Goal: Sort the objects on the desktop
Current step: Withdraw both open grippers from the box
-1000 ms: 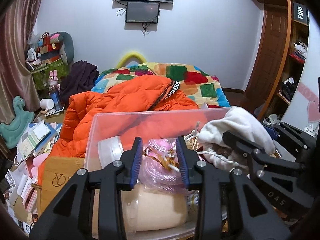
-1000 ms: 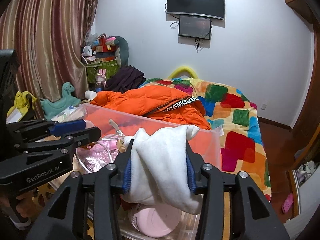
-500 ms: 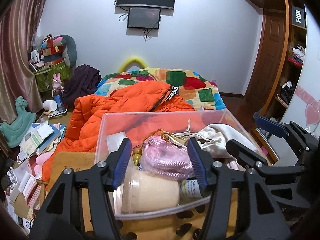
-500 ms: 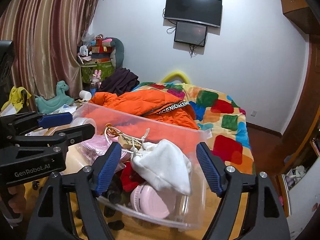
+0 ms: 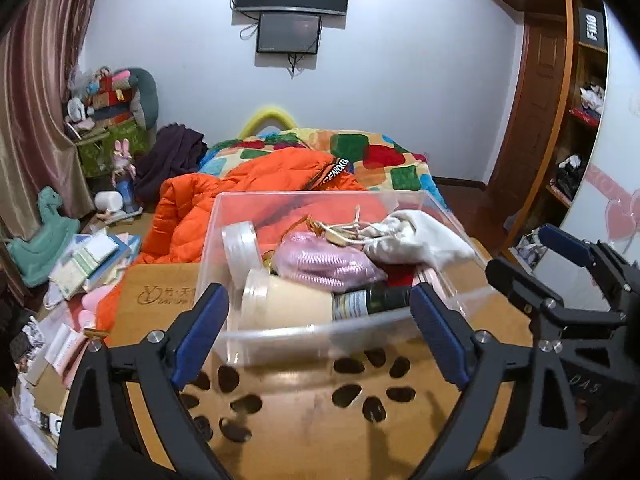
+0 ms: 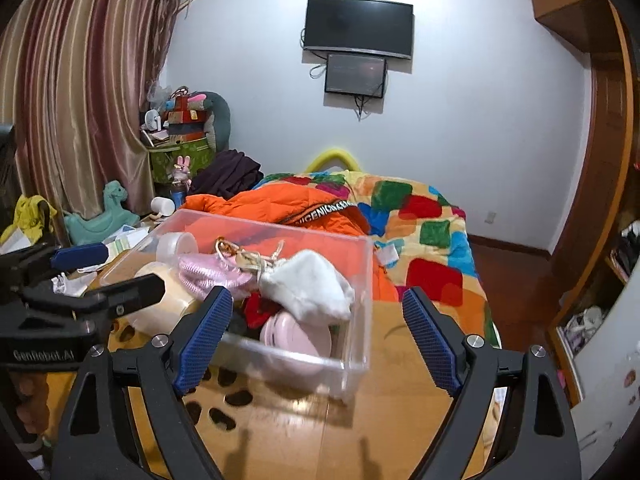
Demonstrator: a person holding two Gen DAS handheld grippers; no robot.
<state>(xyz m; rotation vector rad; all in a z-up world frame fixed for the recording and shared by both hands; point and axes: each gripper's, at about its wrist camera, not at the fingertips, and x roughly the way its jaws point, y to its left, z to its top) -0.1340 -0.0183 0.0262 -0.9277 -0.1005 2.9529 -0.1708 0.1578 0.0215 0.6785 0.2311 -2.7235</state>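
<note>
A clear plastic bin (image 5: 320, 340) (image 6: 356, 364) stands on the wooden table (image 5: 312, 420) (image 6: 360, 432). In it lie a white cloth pouch (image 5: 416, 236) (image 6: 312, 284), a pink knitted item (image 5: 324, 258) (image 6: 208, 274), a beige cup (image 5: 288, 302) (image 6: 172, 300), a dark bottle (image 5: 372, 300) and a pink round case (image 6: 296, 332). My left gripper (image 5: 320, 334) is open and empty, just in front of the bin. My right gripper (image 6: 316, 338) is open and empty, in front of the bin's right half.
A bed with an orange jacket (image 5: 240, 196) (image 6: 304, 208) and a colourful quilt (image 6: 420, 216) lies behind the table. Books and toys (image 5: 80, 260) clutter the floor at the left. Shelves and a door (image 5: 540, 120) stand at the right.
Both grippers opened and drew back from the bin. The left let go of the pink knitted item and the right let go of the white pouch; both now lie in the bin.
</note>
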